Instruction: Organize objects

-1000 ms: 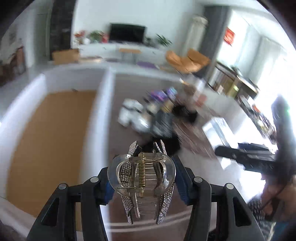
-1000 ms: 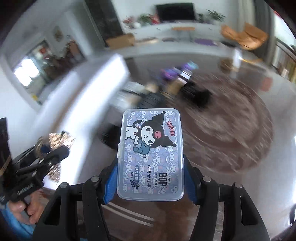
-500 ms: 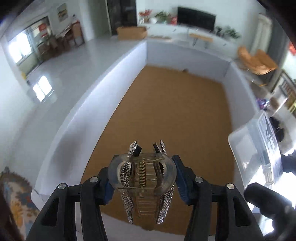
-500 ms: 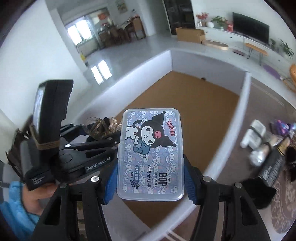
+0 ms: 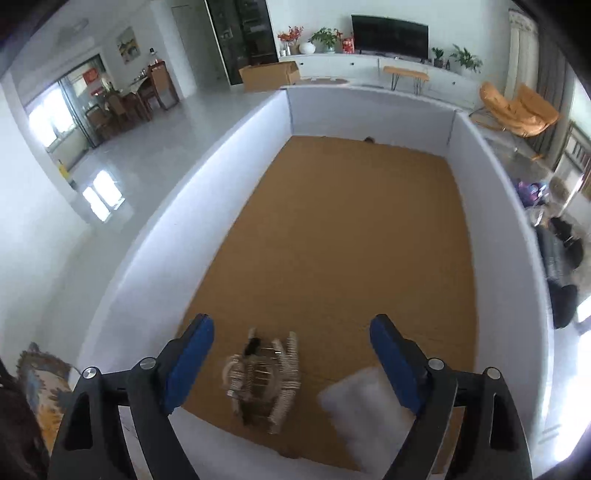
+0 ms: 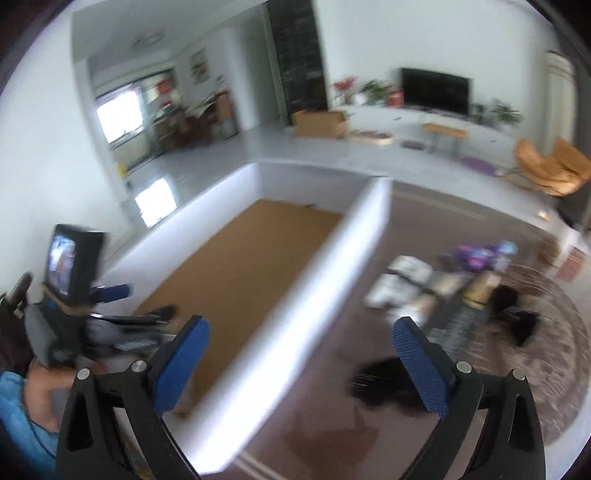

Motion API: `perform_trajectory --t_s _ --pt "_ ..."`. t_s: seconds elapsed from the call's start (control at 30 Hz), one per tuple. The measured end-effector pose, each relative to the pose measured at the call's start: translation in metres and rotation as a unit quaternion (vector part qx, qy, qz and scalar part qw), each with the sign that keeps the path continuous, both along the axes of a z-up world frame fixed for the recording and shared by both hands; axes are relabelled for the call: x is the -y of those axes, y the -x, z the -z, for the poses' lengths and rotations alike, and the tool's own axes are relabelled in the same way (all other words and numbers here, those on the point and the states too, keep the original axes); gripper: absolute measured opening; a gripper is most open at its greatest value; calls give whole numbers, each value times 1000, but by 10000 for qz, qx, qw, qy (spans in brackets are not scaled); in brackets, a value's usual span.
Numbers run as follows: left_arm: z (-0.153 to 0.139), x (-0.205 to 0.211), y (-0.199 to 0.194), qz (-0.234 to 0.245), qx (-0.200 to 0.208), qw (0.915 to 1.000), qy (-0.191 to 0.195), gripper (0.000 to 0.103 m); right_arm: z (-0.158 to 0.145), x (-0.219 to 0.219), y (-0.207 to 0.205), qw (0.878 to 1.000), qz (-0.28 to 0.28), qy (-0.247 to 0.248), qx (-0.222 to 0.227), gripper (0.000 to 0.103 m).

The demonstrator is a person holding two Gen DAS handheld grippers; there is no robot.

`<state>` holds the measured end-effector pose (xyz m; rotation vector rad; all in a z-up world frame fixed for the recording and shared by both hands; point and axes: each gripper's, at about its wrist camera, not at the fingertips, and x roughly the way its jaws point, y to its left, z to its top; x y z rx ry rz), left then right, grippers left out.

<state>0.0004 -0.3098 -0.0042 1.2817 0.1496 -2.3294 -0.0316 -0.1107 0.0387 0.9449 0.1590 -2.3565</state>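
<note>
Counts of the things showing in the two wrist views.

Two grippers are showing: the left gripper [image 5: 291, 354] and the right gripper [image 6: 301, 358], each presenting two blue pads. One white-walled box [image 5: 236, 155] is standing on the floor, and two things are lying in it: one hair claw clip [image 5: 264, 376] and one blurred pale case [image 5: 364, 402]. One pile of loose items [image 6: 443, 291], too blurred for counting, is lying outside the box. One television [image 5: 389, 33] and one orange chair [image 5: 517, 109] are showing in the room.

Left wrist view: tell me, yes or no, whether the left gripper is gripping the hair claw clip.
No: the left gripper stands open, pads clear of the blurred hair claw clip.
</note>
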Motion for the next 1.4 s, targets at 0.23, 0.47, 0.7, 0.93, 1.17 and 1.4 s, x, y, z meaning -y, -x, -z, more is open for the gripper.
perform_trajectory --t_s 0.23,0.47,0.7,0.93,1.17,1.4 --pt "-42 -55 -7 762 -865 9927 -347 86 64 -122 22 9890 1320 -665 51 100" --pt "-63 -178 -16 2439 -1135 9596 -821 87 114 -216 23 9687 2294 -873 366 100" --pt "-9 -279 5 3184 -552 9408 -1021 87 121 -234 22 9630 2538 -784 462 100" --pt "43 -322 28 3263 -146 9429 -654 87 130 -232 25 9637 2467 -842 582 100" --pt "69 -317 48 3072 -62 9501 -544 87 136 -233 29 9630 2463 -810 735 100" --pt "76 -312 50 3031 -154 9512 -564 88 139 -231 30 9632 2427 -812 824 100"
